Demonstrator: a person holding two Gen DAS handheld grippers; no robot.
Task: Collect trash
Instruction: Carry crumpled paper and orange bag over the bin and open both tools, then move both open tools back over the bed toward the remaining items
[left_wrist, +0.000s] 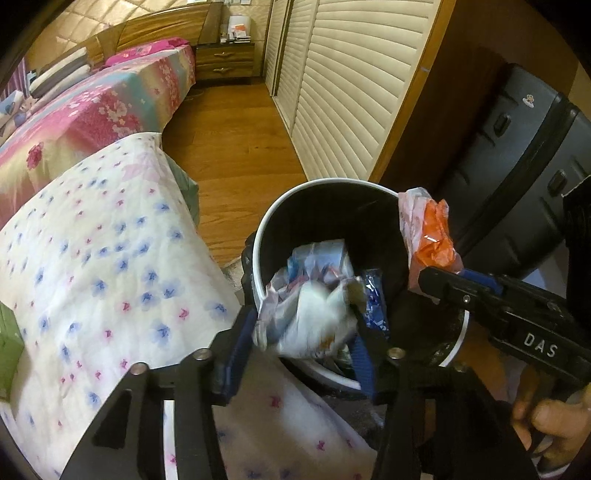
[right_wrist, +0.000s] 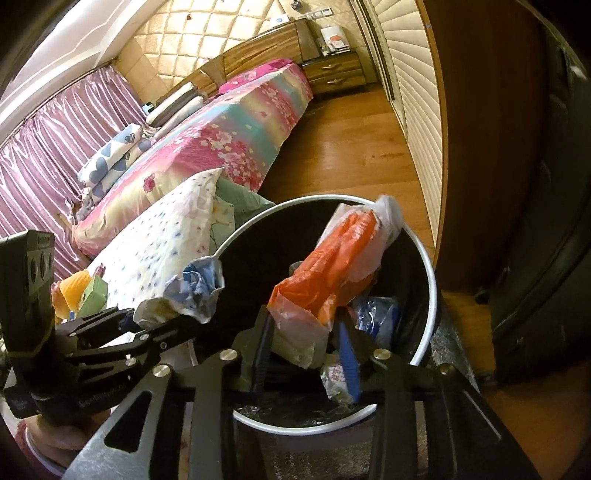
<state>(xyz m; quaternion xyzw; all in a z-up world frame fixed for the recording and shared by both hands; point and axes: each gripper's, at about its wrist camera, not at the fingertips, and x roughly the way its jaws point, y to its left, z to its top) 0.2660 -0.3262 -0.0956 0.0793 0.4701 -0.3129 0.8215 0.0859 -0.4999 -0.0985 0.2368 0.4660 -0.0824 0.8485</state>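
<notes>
Black jaw frames fill the foreground of both wrist views. The left gripper (left_wrist: 306, 328) has a crumpled white and blue wrapper (left_wrist: 310, 325) between its blue-padded fingers (left_wrist: 364, 360); the jaws stand partly apart and the wrapper looks blurred, so whether the pads press on it cannot be told. The right gripper (right_wrist: 306, 332) has an orange and clear plastic bag (right_wrist: 328, 269) between its fingers, jaws likewise partly apart, and the grip there is equally unclear. A hand (left_wrist: 550, 424) shows at the lower right of the left view, on the right tool's handle.

Both pieces of trash hang over the mouth of a round bin (right_wrist: 430, 295) with a white rim and a black liner. Inside it lie more wrappers (right_wrist: 376, 314), blue and white.

Just beside the bin on the left, a white quilt with blue and pink flowers (left_wrist: 103, 266) crowds close to the rim. Beyond it stretches a bed with a pink and teal floral cover (right_wrist: 236, 136). A dark suitcase (left_wrist: 517, 155) stands just right of the bin. Wooden floor (left_wrist: 236, 136) runs back between the bed and louvred wardrobe doors (left_wrist: 351, 81) to a nightstand (left_wrist: 225, 59). Pink curtains (right_wrist: 55, 147) hang behind the bed.
</notes>
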